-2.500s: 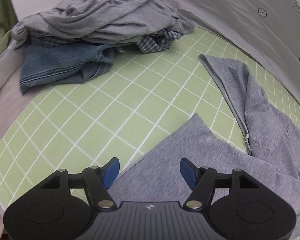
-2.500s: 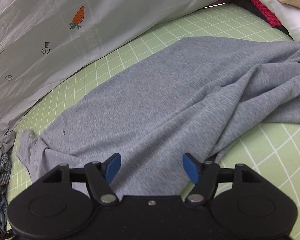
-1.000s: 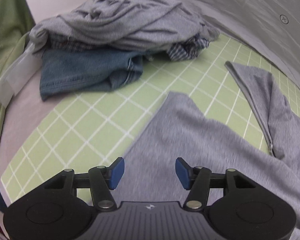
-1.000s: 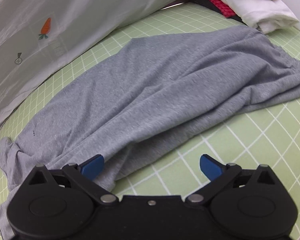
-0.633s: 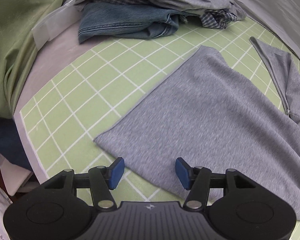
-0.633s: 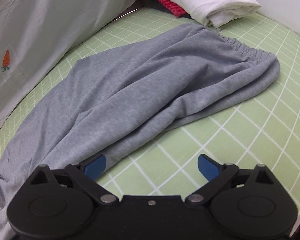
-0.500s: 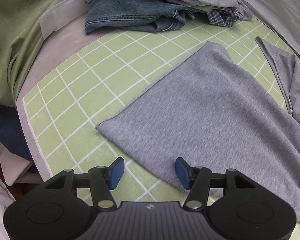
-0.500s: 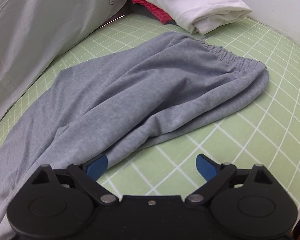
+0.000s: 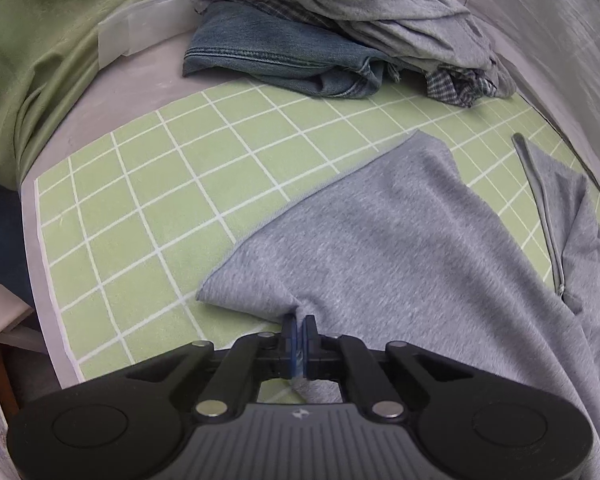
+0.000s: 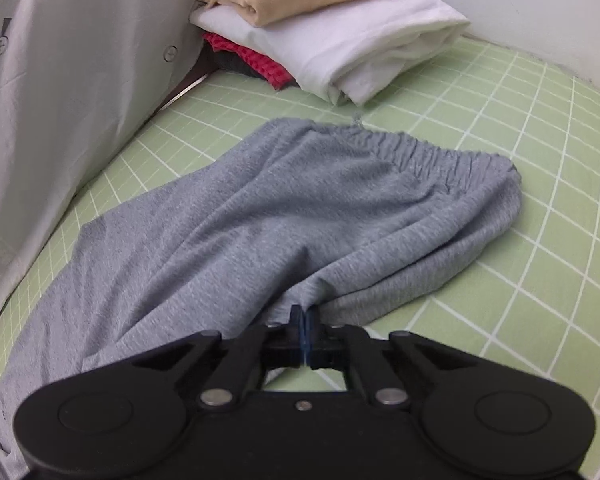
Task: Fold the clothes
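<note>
Here the grey trousers (image 10: 284, 216) lie spread on the green mat (image 9: 160, 184); the left gripper (image 9: 299, 330) and right gripper (image 10: 302, 322) each pinch the near edge. Soft, light, floppy cloth, best held at hems.

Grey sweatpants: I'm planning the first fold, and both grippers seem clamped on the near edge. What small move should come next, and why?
Probably lift both together and carry the near edge toward the far side. The left gripper is shut on the grey sweatpants at the leg hem, the right gripper on the side edge below the elastic waistband, and the cloth lies fairly flat on the green grid mat.
</note>
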Available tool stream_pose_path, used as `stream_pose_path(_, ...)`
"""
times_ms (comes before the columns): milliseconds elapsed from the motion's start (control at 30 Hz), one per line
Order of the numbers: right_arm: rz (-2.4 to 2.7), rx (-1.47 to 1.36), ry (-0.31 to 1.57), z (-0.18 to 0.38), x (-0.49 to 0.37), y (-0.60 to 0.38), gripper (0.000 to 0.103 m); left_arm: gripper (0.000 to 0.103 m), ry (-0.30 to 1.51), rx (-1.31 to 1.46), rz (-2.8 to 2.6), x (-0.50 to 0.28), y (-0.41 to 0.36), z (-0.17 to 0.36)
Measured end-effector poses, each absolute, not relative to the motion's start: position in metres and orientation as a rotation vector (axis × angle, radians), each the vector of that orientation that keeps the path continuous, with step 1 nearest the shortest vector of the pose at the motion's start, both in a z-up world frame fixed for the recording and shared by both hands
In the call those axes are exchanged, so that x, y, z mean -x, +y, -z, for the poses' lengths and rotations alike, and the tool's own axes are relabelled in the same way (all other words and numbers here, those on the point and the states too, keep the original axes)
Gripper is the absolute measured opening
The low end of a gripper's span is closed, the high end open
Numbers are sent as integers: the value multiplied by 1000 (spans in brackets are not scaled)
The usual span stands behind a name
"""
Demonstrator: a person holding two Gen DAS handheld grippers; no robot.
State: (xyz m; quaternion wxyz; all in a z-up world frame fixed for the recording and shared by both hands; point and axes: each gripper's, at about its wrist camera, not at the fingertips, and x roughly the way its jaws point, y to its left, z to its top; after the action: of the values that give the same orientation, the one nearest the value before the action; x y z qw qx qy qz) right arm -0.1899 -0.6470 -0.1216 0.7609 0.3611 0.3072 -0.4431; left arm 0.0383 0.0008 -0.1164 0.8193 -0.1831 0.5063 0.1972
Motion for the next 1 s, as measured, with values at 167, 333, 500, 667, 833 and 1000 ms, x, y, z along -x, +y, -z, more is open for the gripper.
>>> stream_pose_path(167, 955, -600, 604, 73, 198, -639, 0, 3, 968, 347, -411, -38, 11, 84)
stream_pose_path(333, 969, -513, 536, 34, 223, -629, 0, 3, 874, 314, -400, -30, 29, 46)
stream_pose_path(500, 996, -579, 654, 69, 246, -617, 0, 3, 960, 327, -445, -4, 48, 70)
stream_pose_path(667, 1012, -690, 789, 108, 265, -607, 1, 7, 1054, 315, -498, 13, 58, 93)
stream_pose_path(833, 987, -725, 785, 109, 269, -607, 49, 54, 1018, 206, -475, 10, 38, 80)
stream_pose_path(1000, 971, -723, 735, 98, 271, -615, 72, 63, 974, 191, -379, 6, -1, 62)
